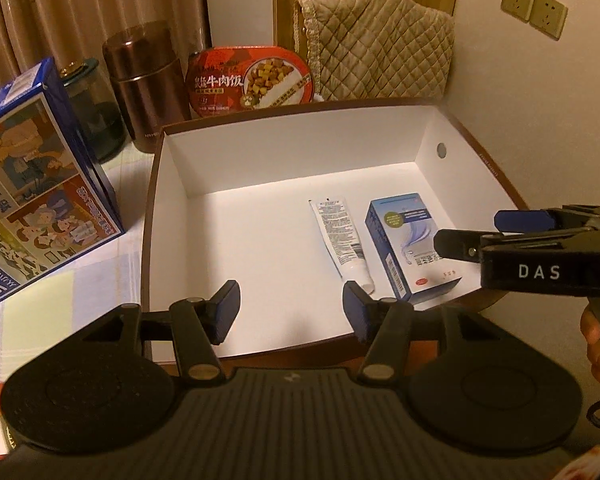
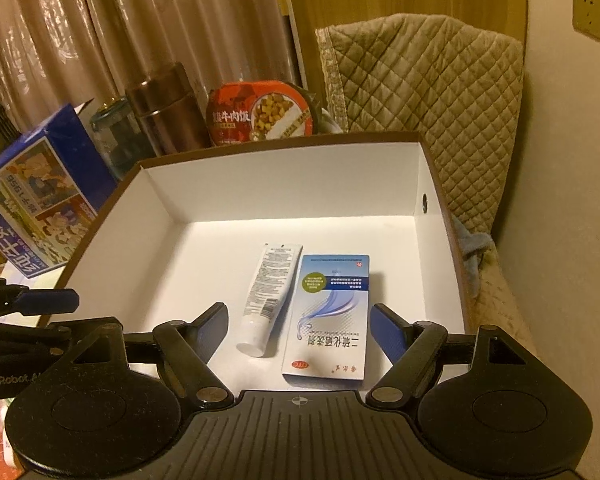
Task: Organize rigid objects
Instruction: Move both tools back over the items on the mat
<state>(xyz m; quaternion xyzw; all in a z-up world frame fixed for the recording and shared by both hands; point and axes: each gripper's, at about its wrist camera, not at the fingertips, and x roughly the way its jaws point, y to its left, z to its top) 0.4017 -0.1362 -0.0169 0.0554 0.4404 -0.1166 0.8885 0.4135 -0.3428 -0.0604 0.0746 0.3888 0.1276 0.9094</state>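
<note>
step: restocking white-lined box (image 2: pixel 236 184) | left gripper (image 1: pixel 290 308), right gripper (image 2: pixel 298 330): both gaping wide, carrying nothing | tube (image 2: pixel 270 292) and small blue-white carton (image 2: pixel 332 316) are lying side by side inside | advice: next item, probably blue picture box (image 1: pixel 40 184), is wanting a level, square grip.

Glossy metal canister (image 1: pixel 146 84), matt cardboard box (image 1: pixel 284 148), quilted cloth (image 1: pixel 380 44)

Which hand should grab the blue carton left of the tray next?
Left, probably. The blue carton stands outside the tray on the left tongs' side; the right tongs, also empty, hang over the tray.
</note>
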